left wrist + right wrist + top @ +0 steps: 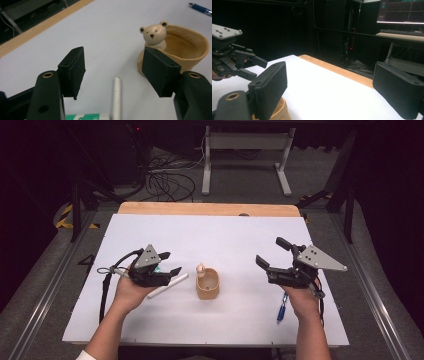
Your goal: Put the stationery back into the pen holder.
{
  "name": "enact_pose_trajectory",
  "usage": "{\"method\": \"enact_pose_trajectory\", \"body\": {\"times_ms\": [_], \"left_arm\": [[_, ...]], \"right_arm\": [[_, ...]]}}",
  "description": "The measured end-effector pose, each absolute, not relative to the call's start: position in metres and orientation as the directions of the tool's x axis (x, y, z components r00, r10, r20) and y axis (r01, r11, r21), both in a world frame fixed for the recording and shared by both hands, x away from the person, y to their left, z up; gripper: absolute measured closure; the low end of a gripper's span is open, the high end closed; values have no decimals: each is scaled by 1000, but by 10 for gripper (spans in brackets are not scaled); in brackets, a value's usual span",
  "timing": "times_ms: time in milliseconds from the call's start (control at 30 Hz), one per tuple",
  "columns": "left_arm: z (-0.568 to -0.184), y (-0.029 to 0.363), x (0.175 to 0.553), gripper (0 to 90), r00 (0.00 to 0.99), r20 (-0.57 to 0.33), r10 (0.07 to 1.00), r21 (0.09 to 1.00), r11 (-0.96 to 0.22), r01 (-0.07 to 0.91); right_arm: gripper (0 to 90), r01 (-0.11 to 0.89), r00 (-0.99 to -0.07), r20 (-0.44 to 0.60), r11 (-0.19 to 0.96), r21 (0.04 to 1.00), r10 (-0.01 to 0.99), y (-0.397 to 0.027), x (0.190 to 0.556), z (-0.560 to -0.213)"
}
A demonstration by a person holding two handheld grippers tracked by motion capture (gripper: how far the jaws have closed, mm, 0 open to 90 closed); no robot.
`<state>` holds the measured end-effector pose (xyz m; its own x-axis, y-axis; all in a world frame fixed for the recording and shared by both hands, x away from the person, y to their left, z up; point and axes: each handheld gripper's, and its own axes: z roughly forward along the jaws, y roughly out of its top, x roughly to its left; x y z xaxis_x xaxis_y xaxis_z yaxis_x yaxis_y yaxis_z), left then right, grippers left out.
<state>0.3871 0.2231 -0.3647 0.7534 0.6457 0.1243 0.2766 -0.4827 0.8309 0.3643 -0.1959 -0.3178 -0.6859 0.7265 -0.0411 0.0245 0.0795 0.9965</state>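
Two jaws of the left gripper (113, 72) stand apart around the white pen (116, 97), not yet pressing; the bear cup (207, 283) sits at its three o'clock. Closing off-centre could roll the pen away. The right gripper (270, 255) hovers wide, empty.

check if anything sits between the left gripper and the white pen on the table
Nothing visible does. The white pen lies on the table in the gap between the left gripper's open fingers, untouched. The bear pot stands off to one side, beyond one finger.
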Motion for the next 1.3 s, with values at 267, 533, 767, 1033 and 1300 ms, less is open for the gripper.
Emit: {"method": "enact_pose_trajectory", "body": {"times_ms": [267, 533, 767, 1033, 1300], "left_arm": [[-381, 217, 398, 453, 769, 85, 634, 781, -521, 344], [-395, 212, 409, 534, 761, 83, 643, 720, -567, 401], [-403, 206, 416, 552, 787, 49, 615, 699, -584, 413], [-408, 203, 418, 563, 796, 34, 604, 674, -602, 428], [-410, 201, 420, 607, 785, 25, 619, 657, -602, 454]], "right_arm": [[132, 39, -690, -36, 87, 995, 723, -194, 366, -319], [132, 43, -694, -39, 95, 995, 719, -192, 367, -321], [132, 48, -695, -36, 96, 994, 718, -193, 366, -322], [132, 45, -700, -40, 99, 994, 713, -193, 367, -323], [132, 40, -703, -48, 107, 993, 710, -190, 365, -322]]}}
